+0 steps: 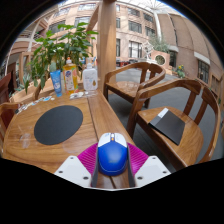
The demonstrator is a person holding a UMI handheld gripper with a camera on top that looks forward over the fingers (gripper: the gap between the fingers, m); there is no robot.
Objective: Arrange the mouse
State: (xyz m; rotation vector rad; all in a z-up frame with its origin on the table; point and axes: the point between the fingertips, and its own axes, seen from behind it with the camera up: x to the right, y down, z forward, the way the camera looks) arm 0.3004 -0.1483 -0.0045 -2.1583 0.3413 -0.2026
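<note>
Gripper view: gripper at bottom centre, magenta pads closed against both sides of a blue mouse, holding it. Mouse sits low over the near edge of the wooden table. Left of centre, a dark oval mouse pad lies flat on the table. Upper left, bottles and a leafy plant at the table's far end. Right side: wooden chairs, nearer one with a dark flat item on its seat. Brick buildings behind.
</note>
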